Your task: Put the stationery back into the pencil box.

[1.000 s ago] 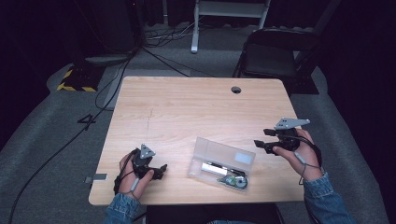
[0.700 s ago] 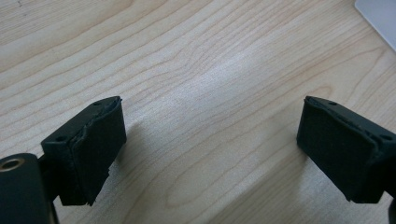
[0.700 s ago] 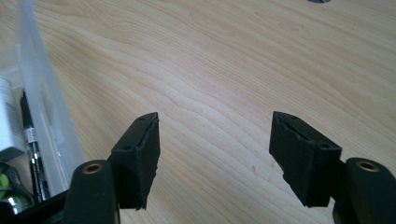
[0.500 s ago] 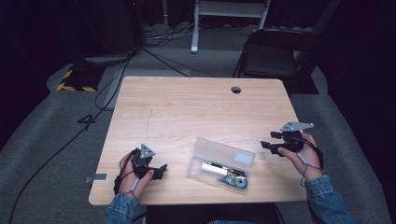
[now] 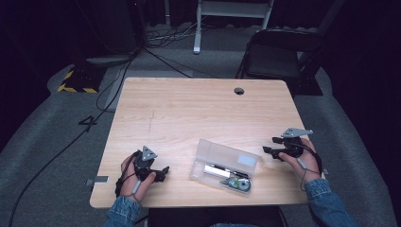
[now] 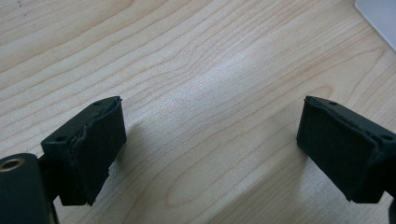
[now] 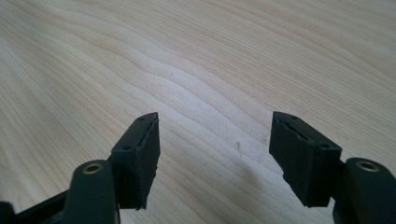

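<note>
Jaws of the left gripper [image 5: 161, 172], high view: parted, empty, resting low at the bench's [image 5: 198, 109] near-left corner, held by the left hand [image 5: 130, 177]. Right gripper [image 5: 270, 150]: near the right edge, held by the right hand [image 5: 300, 156], grey plate on top; jaw spread unclear here. Clear plastic case [image 5: 226, 165]: between both grippers by the near edge, small items inside.

Left gripper view: left gripper [image 6: 210, 140] wide open over bare wood, nothing held; case corner [image 6: 380, 18] at upper right.

Right gripper view: right gripper [image 7: 215, 144] wide open, empty, above bare wood.
</note>
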Available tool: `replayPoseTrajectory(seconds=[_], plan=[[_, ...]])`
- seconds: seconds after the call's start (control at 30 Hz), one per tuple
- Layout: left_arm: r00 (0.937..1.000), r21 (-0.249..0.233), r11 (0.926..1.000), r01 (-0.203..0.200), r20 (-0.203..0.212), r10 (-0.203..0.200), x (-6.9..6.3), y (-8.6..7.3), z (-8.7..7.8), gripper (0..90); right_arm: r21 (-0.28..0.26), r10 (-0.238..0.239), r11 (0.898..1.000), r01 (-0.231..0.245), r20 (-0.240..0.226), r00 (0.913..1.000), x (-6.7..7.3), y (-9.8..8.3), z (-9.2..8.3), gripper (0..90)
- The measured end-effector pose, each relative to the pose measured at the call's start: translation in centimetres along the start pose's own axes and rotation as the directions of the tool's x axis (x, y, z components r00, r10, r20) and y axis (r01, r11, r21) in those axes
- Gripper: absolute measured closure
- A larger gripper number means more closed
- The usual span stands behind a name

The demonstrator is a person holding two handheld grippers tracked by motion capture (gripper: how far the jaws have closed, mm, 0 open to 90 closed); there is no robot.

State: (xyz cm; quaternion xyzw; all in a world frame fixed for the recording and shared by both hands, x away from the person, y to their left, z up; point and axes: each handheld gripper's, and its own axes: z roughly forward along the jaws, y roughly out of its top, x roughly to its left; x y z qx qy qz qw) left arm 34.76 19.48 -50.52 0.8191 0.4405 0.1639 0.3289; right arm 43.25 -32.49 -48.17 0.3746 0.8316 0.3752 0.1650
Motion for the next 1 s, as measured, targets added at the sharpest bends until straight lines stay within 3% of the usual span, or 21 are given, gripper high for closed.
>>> replayPoseTrajectory(seconds=[0.47,0.63,0.73,1.0], plan=[[1.0000,0.000,1.0000,0.000,0.001,0.000,0.0,0.0,0.0,8.5,0.020,-0.002,1.000,0.002,-0.012,0.9999,0.0,-1.0,1.5,32.9],[1.0000,-0.001,1.0000,-0.001,0.000,0.001,0.0,0.0,0.0,8.5,0.015,-0.014,1.000,0.014,-0.013,0.9998,0.1,-1.2,1.7,25.1],[1.0000,-0.001,1.0000,-0.002,0.000,0.002,0.0,0.0,0.0,8.5,0.019,-0.028,0.999,0.028,-0.013,0.9995,0.2,-1.2,2.0,15.0],[1.0000,0.000,1.0000,-0.001,0.000,0.001,0.0,0.0,0.0,8.5,0.027,-0.032,0.999,0.033,-0.020,0.9993,0.3,-1.1,2.2,12.3]])
